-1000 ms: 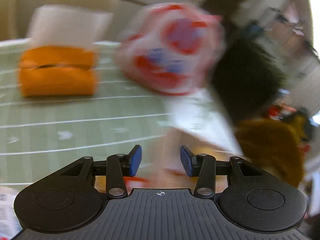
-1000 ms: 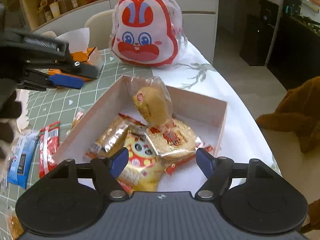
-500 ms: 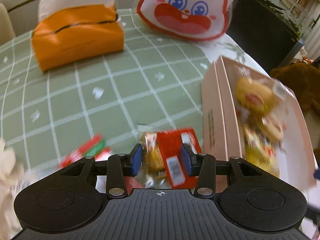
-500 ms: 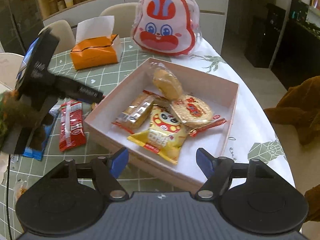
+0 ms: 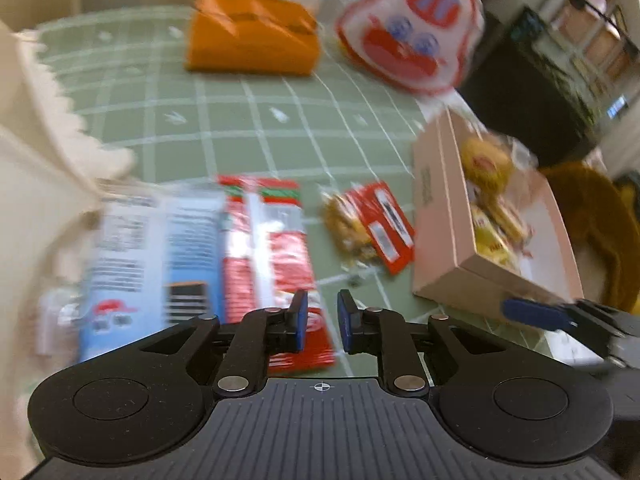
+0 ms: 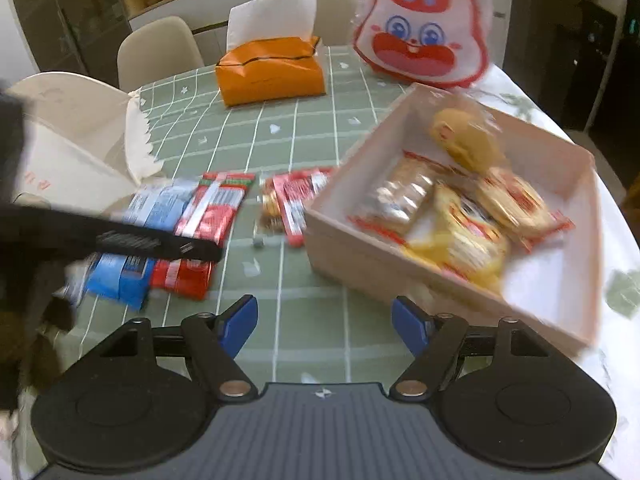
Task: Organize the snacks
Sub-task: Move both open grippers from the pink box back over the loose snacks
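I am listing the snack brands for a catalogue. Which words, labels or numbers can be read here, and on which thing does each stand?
None can be read.
Blue packet: print and barcode, blurred.
Long red packet: blurred.
Small red packet: blurred.
Pink box side: too small.
White paper bag: red marks, unreadable.

Table cloth sage green, white grid lines, small white motifs; white with green leaf print at right edge. Tissue box orange, black seam. Rabbit bag white, red outline, blue eyes. Box pale pink. Snack packs: blue-white, red-white with green stripe, yellow. Gripper pads blue.
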Demonstrator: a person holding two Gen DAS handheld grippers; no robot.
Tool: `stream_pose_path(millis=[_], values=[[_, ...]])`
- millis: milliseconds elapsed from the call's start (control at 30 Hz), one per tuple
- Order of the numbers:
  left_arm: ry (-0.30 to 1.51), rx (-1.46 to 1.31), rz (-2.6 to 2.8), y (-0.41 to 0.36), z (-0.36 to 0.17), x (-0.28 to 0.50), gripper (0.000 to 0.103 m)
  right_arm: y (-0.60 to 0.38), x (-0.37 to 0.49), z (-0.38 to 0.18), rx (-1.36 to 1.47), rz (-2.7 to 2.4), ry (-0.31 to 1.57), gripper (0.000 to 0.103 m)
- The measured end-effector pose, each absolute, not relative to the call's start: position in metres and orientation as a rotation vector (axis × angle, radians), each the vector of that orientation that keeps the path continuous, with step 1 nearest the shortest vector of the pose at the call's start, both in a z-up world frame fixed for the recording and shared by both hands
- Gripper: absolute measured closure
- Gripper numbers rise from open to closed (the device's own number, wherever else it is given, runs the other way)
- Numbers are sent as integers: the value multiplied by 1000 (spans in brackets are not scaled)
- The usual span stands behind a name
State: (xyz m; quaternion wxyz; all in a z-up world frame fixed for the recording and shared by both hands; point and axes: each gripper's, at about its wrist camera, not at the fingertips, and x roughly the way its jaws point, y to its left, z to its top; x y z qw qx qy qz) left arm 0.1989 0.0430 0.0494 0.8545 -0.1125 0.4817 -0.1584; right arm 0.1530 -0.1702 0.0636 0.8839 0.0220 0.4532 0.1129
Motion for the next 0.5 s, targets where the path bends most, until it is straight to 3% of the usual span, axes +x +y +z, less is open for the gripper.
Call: stream_pose_path(millis=[167, 500], values=[[951, -251, -206, 75, 68, 191, 81, -132, 183, 51, 58, 238, 913, 28], [973, -233, -140, 104, 70, 182, 81, -60, 245, 55, -200, 226, 775, 31]])
